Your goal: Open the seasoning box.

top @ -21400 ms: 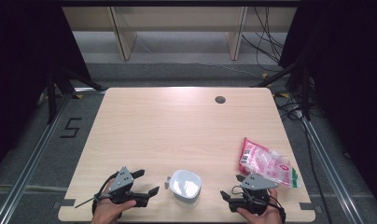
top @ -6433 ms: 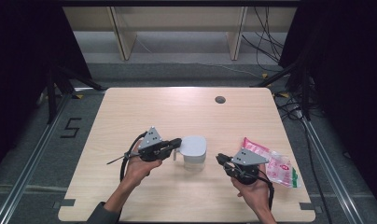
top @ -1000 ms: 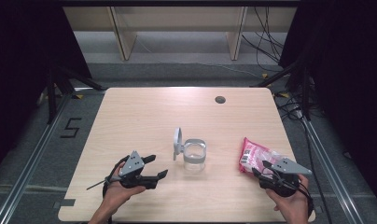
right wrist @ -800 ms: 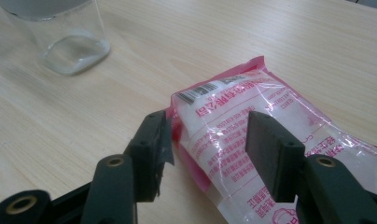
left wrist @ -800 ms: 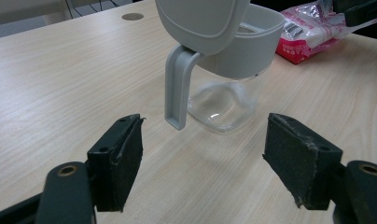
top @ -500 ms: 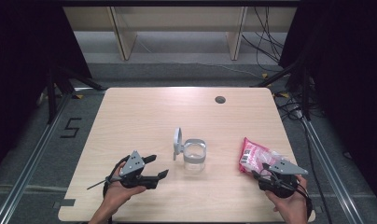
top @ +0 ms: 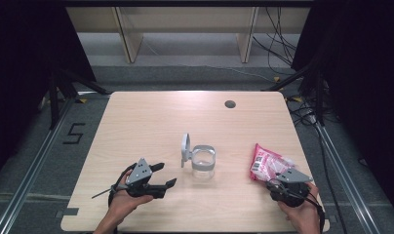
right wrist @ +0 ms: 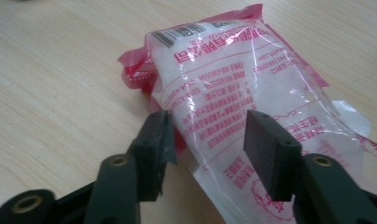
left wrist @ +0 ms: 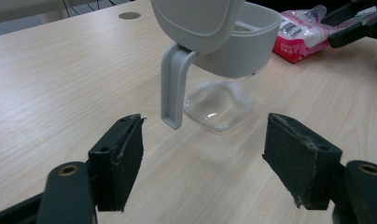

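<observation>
A clear jar [top: 203,165] with a grey rim stands mid-table, its grey lid [top: 185,148] flipped up on the left side. My left gripper [top: 165,174] rests open near the front left, pointing at the jar [left wrist: 224,70] with nothing between its pads [left wrist: 121,158]. A pink-and-white plastic bag [top: 267,163] lies flat at the right. My right gripper [top: 274,182] is at its near end. In the right gripper view its jaws [right wrist: 210,144] straddle the bag [right wrist: 233,88] and have just been closing, with the pads not pressing on it.
A round grey hole [top: 229,104] sits near the table's far edge. In the left gripper view the bag [left wrist: 298,35] and the other gripper [left wrist: 359,21] lie beyond the jar. Cables trail on the floor at the back right [top: 283,44].
My right gripper has edged a little left, toward the bag. The left gripper, the jar and the bag have not moved.
</observation>
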Tool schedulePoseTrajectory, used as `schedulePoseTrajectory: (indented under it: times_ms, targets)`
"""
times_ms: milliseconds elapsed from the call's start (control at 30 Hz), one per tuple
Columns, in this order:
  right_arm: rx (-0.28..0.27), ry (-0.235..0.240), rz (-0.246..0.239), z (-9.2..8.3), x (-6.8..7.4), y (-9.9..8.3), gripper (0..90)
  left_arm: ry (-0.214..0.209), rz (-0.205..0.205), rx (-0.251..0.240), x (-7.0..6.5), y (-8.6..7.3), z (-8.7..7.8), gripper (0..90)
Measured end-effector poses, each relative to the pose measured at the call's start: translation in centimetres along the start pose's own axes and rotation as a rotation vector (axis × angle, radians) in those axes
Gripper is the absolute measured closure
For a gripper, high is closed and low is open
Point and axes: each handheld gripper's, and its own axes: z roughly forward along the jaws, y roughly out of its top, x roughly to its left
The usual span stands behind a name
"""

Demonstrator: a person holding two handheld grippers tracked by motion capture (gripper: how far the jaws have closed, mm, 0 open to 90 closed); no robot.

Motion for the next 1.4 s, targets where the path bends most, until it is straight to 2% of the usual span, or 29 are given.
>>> schedulePoseTrajectory:
  times_ms: [100,133,167,200,233,267,300,400,433,533,567,600,633,733,767,800,867,900,967,1000,1067,1133,1233,1400]
  targets:
    - [0.002,0.001,-0.039,0.0,-0.3,-0.1,58.2,0.006,0.002,0.005,0.0,0.1,0.0,28.5]
    - [0.022,-0.009,-0.049,-0.1,-0.2,0.0,64.7,0.003,-0.005,0.003,-0.1,0.0,0.0,28.6]
    - [0.022,-0.009,-0.049,-0.1,-0.2,0.0,64.7,0.003,-0.005,0.003,-0.1,0.0,0.0,28.8]
    - [0.023,-0.018,-0.049,-0.2,-0.2,-0.1,69.9,0.000,0.001,0.003,0.0,0.0,0.0,28.9]
    - [0.032,-0.008,-0.072,-0.2,-0.5,-0.2,71.7,-0.003,-0.004,0.003,0.0,0.0,0.0,29.1]
    - [0.032,-0.008,-0.072,-0.2,-0.5,-0.2,71.7,-0.003,-0.004,0.003,0.0,0.0,0.0,29.2]
    - [0.034,-0.001,-0.086,-0.3,-0.6,-0.2,77.5,-0.002,0.002,0.002,0.0,0.0,0.0,29.2]
    - [0.034,-0.003,-0.085,-0.3,-0.5,-0.1,80.5,-0.002,-0.007,0.003,-0.1,0.0,0.0,29.2]
    - [0.038,-0.001,-0.119,-0.3,-0.5,0.0,82.2,-0.003,-0.002,0.004,0.0,0.0,0.0,29.3]
    - [0.034,0.025,-0.095,-0.2,-0.4,0.1,83.2,-0.004,-0.002,0.007,0.0,-0.1,0.1,29.3]
    - [0.023,0.040,-0.116,0.0,-0.5,0.3,84.1,-0.006,0.006,0.008,0.0,0.0,0.2,29.5]
    - [0.023,0.040,-0.116,0.0,-0.5,0.3,84.1,-0.006,0.006,0.008,0.0,0.0,0.2,29.5]
    - [0.007,0.057,-0.145,0.3,-0.6,0.5,84.5,-0.004,-0.001,0.008,-0.1,-0.1,0.3,29.5]
    - [0.013,0.069,-0.145,0.4,-0.5,0.6,84.7,-0.005,0.001,0.010,-0.1,-0.1,0.3,29.6]
    - [0.007,0.068,-0.158,0.5,-0.4,0.7,84.7,-0.004,-0.003,0.008,0.0,-0.1,0.3,29.6]
    - [0.005,0.084,-0.148,0.5,0.0,0.8,84.8,-0.002,-0.006,0.009,0.0,-0.1,0.3,29.7]
    - [-0.018,0.107,-0.185,0.8,0.2,1.1,84.8,-0.009,-0.014,0.003,-0.1,-0.1,0.4,29.7]
    - [-0.022,0.116,-0.186,0.8,0.5,1.3,84.8,-0.003,-0.001,0.010,0.0,-0.1,0.3,29.7]
    - [-0.015,0.129,-0.178,0.8,0.8,1.4,84.8,-0.001,-0.007,0.007,-0.1,-0.1,0.3,29.7]
    - [-0.027,0.145,-0.196,0.9,1.2,1.6,84.8,-0.001,-0.006,0.008,0.0,-0.1,0.3,29.8]
    - [-0.028,0.155,-0.203,0.9,1.4,1.6,84.8,-0.003,-0.007,0.010,-0.1,-0.1,0.3,29.8]
    - [-0.031,0.175,-0.214,0.8,1.9,1.7,84.8,-0.007,-0.007,0.010,0.0,-0.2,0.3,29.8]
    - [-0.027,0.185,-0.220,0.6,2.1,1.5,84.8,-0.002,-0.004,0.010,0.0,-0.1,0.3,29.8]
    - [-0.032,0.225,-0.255,-0.1,2.4,1.1,84.8,0.001,-0.003,0.011,0.0,-0.1,0.2,29.8]
